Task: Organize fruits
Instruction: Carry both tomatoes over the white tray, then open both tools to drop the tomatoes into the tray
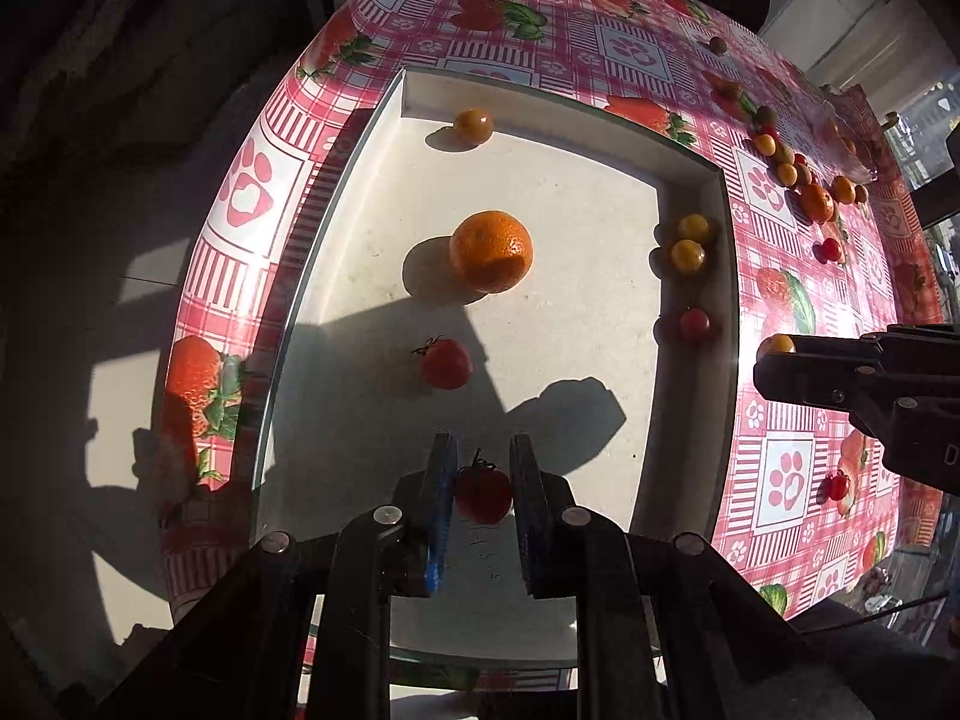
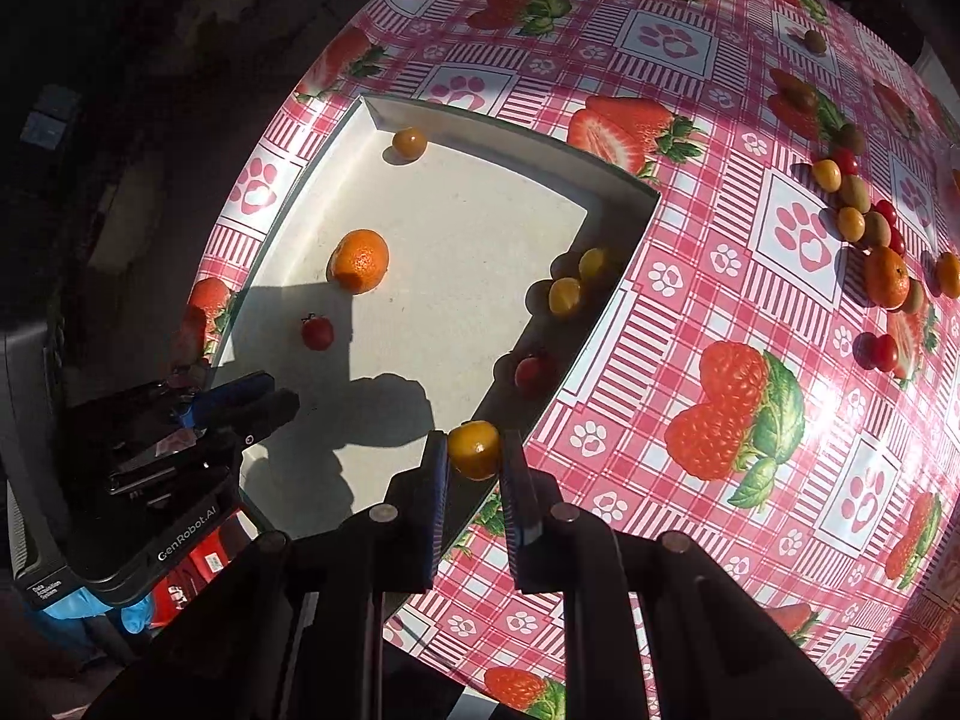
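The left gripper (image 1: 482,489) hangs over the near part of the white tray (image 1: 726,252). Its two fingers squeeze a small red tomato (image 1: 483,492). Just ahead, another red tomato (image 1: 445,363) sits on the tray floor. Past it rests a big orange (image 1: 491,251). A little yellow fruit (image 1: 473,126) lies by the far wall. To the right, two yellow fruits (image 1: 690,243) and a red one (image 1: 695,324) sit by the right wall. The right gripper (image 2: 474,459) is at the tray's near right corner. It pinches a yellow fruit (image 2: 474,449). Farther right, more fruits (image 2: 864,228) lie in a bunch on the pink checked tablecloth (image 2: 660,360).
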`<state>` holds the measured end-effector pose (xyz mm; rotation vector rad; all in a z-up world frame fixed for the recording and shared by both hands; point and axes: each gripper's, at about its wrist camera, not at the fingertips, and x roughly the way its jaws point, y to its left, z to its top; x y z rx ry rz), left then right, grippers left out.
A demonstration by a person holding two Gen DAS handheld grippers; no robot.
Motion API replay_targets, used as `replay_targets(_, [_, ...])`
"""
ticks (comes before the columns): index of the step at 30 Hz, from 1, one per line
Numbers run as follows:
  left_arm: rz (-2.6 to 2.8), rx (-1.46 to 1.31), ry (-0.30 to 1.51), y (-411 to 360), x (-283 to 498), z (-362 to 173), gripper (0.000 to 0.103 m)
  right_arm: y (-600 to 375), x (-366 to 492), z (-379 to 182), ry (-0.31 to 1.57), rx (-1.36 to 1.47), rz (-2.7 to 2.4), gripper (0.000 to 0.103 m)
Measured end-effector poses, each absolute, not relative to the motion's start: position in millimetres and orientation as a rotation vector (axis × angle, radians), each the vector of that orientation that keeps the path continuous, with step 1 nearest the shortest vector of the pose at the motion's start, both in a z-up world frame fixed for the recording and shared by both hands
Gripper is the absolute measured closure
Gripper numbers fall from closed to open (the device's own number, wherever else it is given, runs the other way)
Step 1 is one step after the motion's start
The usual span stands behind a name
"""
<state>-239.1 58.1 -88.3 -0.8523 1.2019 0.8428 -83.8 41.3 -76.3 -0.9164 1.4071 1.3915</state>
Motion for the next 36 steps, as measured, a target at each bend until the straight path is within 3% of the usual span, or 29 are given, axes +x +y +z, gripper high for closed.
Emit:
replay_targets(21, [0.824, -0.873, 1.265, 58.9, -245.9, -117.2, 0.083, 77.4, -135.9, -147.8, 1.499, -1.174, 1.340, 0.083])
replay_targets(22, [0.824, -0.870, 1.274, 58.8, -245.7, -118.2, 0.081, 77.9, -137.2, -147.6, 1.493, -1.177, 1.344, 0.083])
replay_targets(23, [0.826, -0.868, 1.283, 59.1, -244.7, -119.6, 0.066, 77.7, -139.3, -147.1, 1.491, -1.182, 1.347, 0.081])
replay_targets(24, [0.833, -0.865, 1.291, 60.7, -242.3, -120.9, 0.051, 77.3, -141.4, -147.9, 1.493, -1.187, 1.350, 0.077])
replay_targets(25, [0.848, -0.857, 1.283, 60.4, -243.2, -119.3, 0.025, 78.1, -142.6, -147.9, 1.502, -1.187, 1.358, 0.073])
replay_targets(26, [0.862, -0.842, 1.264, 59.8, -243.9, -115.4, 0.023, 78.7, -143.7, -148.5, 1.520, -1.177, 1.367, 0.061])
replay_targets(27, [0.855, -0.835, 1.259, 59.1, -243.7, -112.8, 0.023, 81.1, -146.3, -149.0, 1.531, -1.170, 1.373, 0.042])
replay_targets(29, [0.844, -0.827, 1.267, 57.6, -242.9, -110.5, 0.023, 82.4, -148.0, -146.8, 1.530, -1.167, 1.359, 0.026])
replay_targets(36, [0.866, -0.829, 1.288, 54.9, -251.0, -101.9, 0.023, 90.4, -155.2, -120.8, 1.491, -1.148, 1.405, 0.018])
